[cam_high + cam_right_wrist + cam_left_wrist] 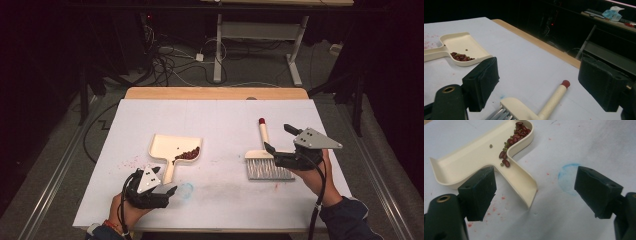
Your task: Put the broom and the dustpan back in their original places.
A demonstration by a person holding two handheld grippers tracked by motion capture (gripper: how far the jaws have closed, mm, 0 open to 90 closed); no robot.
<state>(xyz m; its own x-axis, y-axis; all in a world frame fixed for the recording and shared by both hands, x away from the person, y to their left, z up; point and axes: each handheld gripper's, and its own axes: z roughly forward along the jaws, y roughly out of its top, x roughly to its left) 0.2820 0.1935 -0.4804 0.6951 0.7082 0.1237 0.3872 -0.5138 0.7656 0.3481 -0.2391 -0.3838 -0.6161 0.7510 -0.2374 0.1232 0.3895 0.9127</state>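
Left gripper [167, 191] gapes at the dustpan [170, 147] handle's 6 o'clock. Right gripper [280, 140] spread, seemingly just above the brush [265, 162], at its 3 o'clock

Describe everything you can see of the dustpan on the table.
The dustpan is cream-coloured and looks like smooth plastic: a shallow tray with a raised rim and a flat, channel-shaped handle. It lies flat on the white table cover, handle pointing toward the person. A small pile of dark red beans, with a few small greenish ones, sits in one corner of the tray near the handle. The left gripper hovers open just short of the handle's end, not touching it.
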